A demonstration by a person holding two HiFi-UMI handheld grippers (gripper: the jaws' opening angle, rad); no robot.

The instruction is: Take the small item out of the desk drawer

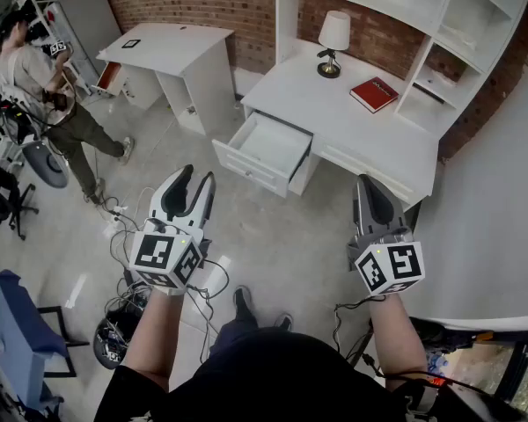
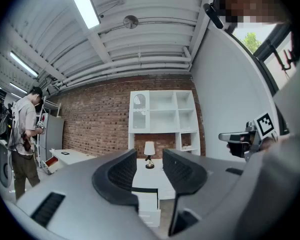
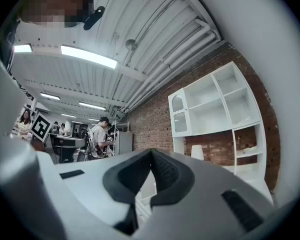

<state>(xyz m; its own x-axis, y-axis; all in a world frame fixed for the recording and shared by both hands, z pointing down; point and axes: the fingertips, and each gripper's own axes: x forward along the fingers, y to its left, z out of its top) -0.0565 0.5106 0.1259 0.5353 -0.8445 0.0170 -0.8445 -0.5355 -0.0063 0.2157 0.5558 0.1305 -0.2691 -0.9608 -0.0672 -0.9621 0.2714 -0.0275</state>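
The white desk (image 1: 361,121) stands ahead with its left drawer (image 1: 268,148) pulled open. The drawer's inside looks bare white, and I make out no small item in it. My left gripper (image 1: 196,176) is held over the floor in front of the drawer, open and empty. My right gripper (image 1: 364,183) hovers short of the desk's front right corner, shut with nothing in it. In the left gripper view the jaws (image 2: 150,159) frame the desk and the open drawer (image 2: 148,194) some way off. In the right gripper view the pads (image 3: 151,153) meet at the tips.
A lamp (image 1: 334,42) and a red book (image 1: 374,93) sit on the desk under a white shelf unit (image 1: 422,25). A second white desk (image 1: 172,51) stands back left, near a person (image 1: 48,86). Cables (image 1: 128,236) lie on the floor at left.
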